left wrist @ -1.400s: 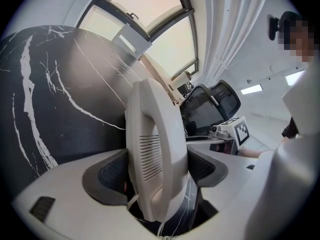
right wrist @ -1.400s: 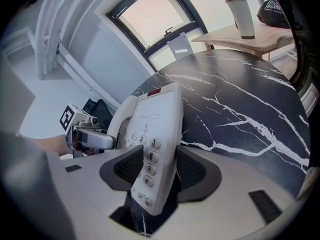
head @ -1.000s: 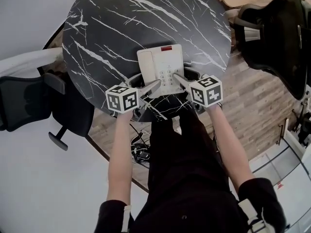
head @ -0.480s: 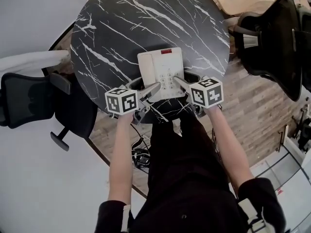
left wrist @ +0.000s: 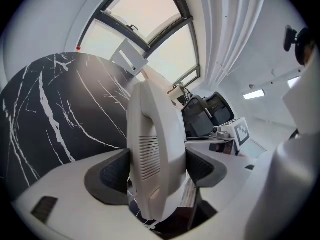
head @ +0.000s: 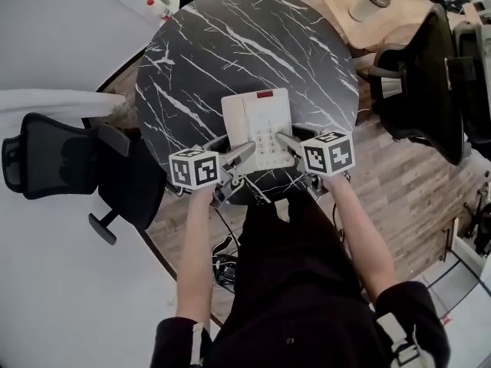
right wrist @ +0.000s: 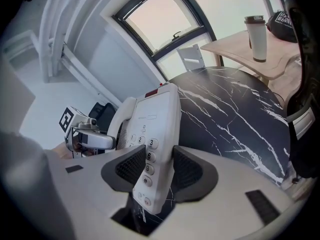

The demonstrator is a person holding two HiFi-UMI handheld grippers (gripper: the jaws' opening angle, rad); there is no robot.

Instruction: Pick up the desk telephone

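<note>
A white desk telephone (head: pixel 257 125) with a keypad and a red strip at its far end hangs just above the round black marble table (head: pixel 230 44). Both grippers hold it by its near end. My left gripper (head: pixel 244 152) is shut on the handset side (left wrist: pixel 155 149), whose pads (left wrist: pixel 112 171) press it from both sides. My right gripper (head: pixel 285 139) is shut on the keypad side (right wrist: pixel 155 134), clamping its edge between the pads (right wrist: pixel 187 171). In both gripper views the marble surface shows below the phone's near edge.
A black office chair (head: pixel 61 163) stands left of the table and another (head: pixel 430 75) at the right. A wooden desk with a lidded cup (head: pixel 367 0) lies at the far right. Cables (head: pixel 226 255) lie on the floor near the person's legs.
Both grippers have risen together with the telephone clamped between them, lifting it off the table. Their grip on it looks the same.
</note>
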